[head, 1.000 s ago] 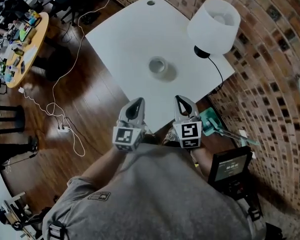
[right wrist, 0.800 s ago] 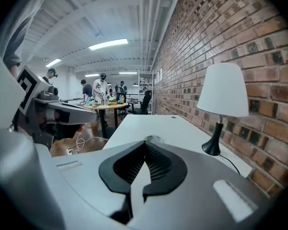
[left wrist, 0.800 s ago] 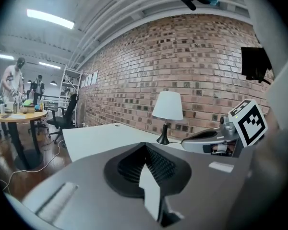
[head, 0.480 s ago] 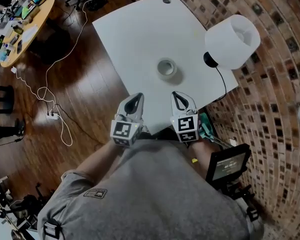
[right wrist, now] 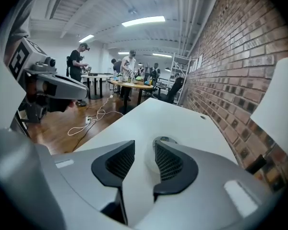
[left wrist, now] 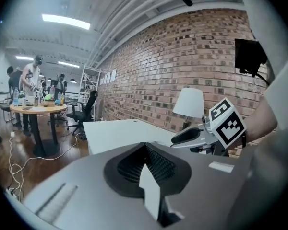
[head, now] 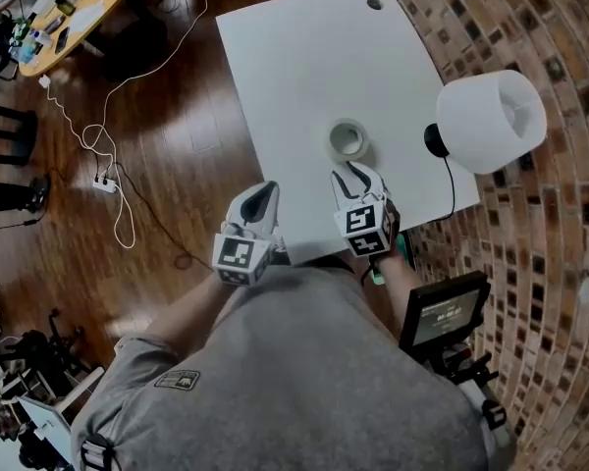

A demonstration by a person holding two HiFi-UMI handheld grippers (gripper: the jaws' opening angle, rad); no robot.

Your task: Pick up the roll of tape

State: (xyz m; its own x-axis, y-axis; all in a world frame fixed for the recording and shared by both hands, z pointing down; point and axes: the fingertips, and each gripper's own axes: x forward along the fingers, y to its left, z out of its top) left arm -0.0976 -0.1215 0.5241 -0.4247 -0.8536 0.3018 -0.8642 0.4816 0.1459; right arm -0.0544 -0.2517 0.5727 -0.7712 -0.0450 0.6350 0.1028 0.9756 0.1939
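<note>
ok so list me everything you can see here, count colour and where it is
white rectangular table: one, white, centre, beside the brick wall
pale roll of tape: one, off-white, flat on the table near its near edge
white-shaded table lamp: one, white shade, black base, table's right edge
red-brown brick wall: one, right side
white power strip with cable: one, white, on the dark wooden floor, left
round wooden table: one, tan, cluttered, top left
black screen unit: one, lower right
left tongs: one, grey, shut, empty, by the table's near edge
right tongs: one, grey, jaws just been opening, nothing between them, tape just ahead
</note>
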